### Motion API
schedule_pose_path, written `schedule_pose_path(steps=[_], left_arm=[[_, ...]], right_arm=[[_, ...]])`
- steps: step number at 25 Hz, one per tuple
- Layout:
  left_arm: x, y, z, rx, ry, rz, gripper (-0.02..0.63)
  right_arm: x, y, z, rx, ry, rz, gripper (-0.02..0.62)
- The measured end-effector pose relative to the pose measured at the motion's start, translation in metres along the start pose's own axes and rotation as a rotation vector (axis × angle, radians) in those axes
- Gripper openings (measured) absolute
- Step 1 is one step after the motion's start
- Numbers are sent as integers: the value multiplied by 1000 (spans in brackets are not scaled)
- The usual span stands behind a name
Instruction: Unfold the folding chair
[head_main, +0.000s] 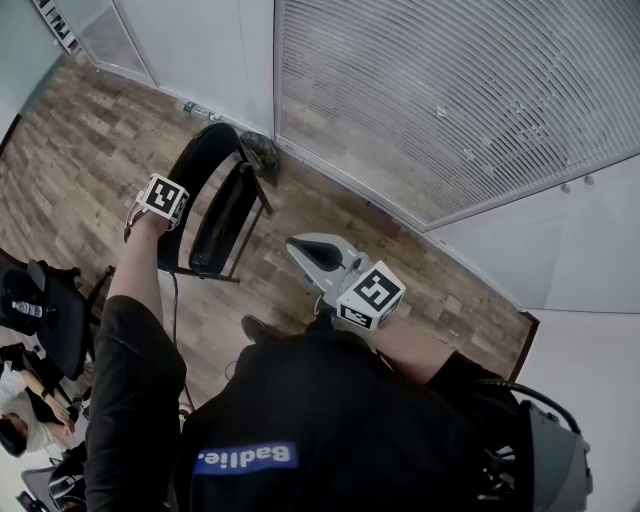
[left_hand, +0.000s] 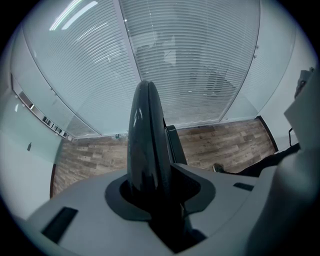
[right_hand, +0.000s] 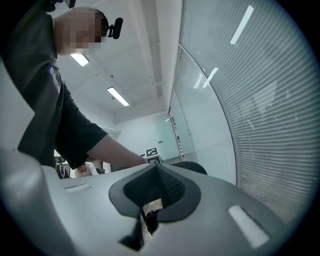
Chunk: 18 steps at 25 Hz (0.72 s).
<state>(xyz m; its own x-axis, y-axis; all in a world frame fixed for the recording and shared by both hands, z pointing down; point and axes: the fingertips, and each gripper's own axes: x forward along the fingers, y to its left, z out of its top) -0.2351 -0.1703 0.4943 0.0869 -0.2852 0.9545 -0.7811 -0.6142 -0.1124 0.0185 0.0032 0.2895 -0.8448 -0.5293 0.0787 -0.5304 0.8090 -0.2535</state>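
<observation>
A black folding chair (head_main: 215, 200) stands on the wood floor near the blinds, its seat (head_main: 225, 215) still tilted up close to the curved backrest (head_main: 195, 160). My left gripper (head_main: 163, 222) points steeply down from above and is shut on the backrest's top edge. In the left gripper view that black edge (left_hand: 145, 130) fills the gap of the left gripper (left_hand: 150, 172), with the seat (left_hand: 175, 145) behind it. My right gripper (head_main: 318, 255) is held level in the air right of the chair, shut and empty. In the right gripper view, past the right gripper (right_hand: 156, 170), the backrest (right_hand: 192, 167) shows.
A glass wall with white blinds (head_main: 450, 100) runs behind the chair. Wood floor (head_main: 80, 170) spreads to the left. At the lower left a seated person (head_main: 25, 400) and a black office chair (head_main: 45, 310) stand close by. My own shoe (head_main: 255, 328) is near the chair's feet.
</observation>
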Motion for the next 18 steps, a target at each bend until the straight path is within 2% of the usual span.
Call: schedule_pose_path(steps=[2,7,10,18], left_arm=[[0,3,2,7,-6,16,103],[1,-1,1,-1,0,-5,103],[1,7,1,17,-15,28,103],[2,8,1,18,-24,36,106]], right_arm=[[1,-2,-2,10,4,-3,2],[6,-4,-9,25,27,3,2],[10,-4,-14,42,34,0,2],[21,-6,-29,62,59,7,2]])
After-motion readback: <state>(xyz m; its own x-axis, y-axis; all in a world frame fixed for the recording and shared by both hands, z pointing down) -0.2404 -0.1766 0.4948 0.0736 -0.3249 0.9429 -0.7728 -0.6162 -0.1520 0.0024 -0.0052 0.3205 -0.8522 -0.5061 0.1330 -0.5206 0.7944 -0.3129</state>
